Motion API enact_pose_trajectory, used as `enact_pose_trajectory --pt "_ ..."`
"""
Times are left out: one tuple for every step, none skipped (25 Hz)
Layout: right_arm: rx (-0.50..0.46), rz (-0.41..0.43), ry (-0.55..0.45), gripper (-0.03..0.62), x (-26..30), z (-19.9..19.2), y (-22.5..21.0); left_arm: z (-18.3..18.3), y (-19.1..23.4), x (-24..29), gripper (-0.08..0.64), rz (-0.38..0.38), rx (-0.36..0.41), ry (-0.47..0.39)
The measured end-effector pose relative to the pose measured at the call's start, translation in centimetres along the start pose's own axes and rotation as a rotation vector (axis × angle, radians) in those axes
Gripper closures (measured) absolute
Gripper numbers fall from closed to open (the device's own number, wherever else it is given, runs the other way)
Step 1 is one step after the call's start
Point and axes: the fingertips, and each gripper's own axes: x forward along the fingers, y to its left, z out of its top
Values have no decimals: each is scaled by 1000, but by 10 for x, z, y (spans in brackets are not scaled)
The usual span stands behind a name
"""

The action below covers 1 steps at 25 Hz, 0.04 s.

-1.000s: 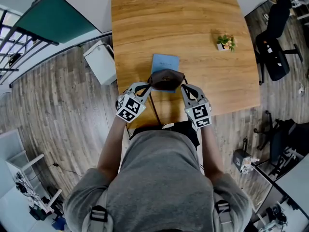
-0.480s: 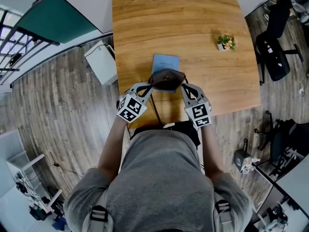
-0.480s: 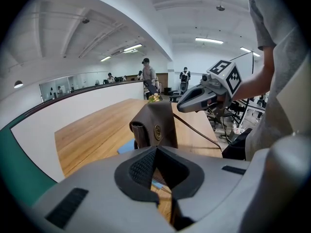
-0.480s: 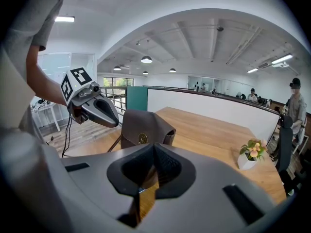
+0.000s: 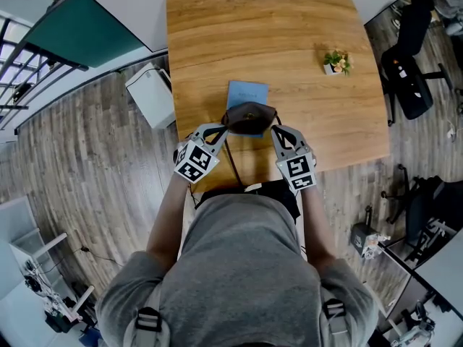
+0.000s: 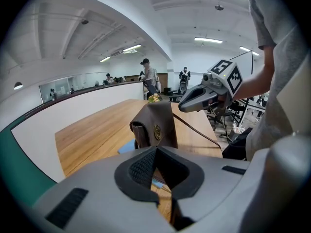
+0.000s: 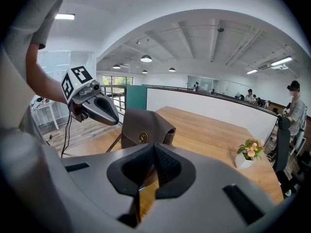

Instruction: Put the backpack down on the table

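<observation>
1. Backpack (image 5: 248, 119): small, brown and upright near the front edge of the table (image 5: 289, 35); its base rests on a blue notebook (image 5: 247, 92) that shows beyond it; it looks already set down, so the step in hand is to leave it stable.
2. Strap (image 5: 233, 166): a thin dark line running from the bag back over the table edge toward the person; it lies loose; I judge that a snag on it would topple the bag, so both tools should keep off it on any retreat.
3. Left gripper (image 5: 218, 128): just beside the bag's left flank; its jaws are pressed together with nothing between them; the bag stands ahead of the tips, apart from them.
4. Right gripper (image 5: 279, 130): mirrored at the right flank; jaws likewise closed and empty.
5. To finish well: draw both grippers straight back and slightly outward, evenly, without brushing the flanks; the bag looks soft and narrow-based, and the notebook cover may be slippery, so a nudge could tip or slide it.
6. Potted plant (image 5: 336, 62): well apart toward the right edge; no concern here.
</observation>
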Motion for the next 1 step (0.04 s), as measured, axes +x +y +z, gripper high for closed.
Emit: enact_pose_trajectory --pt "-1 -1 1 589 0 0 0 0 0 0 541 0 1 0"
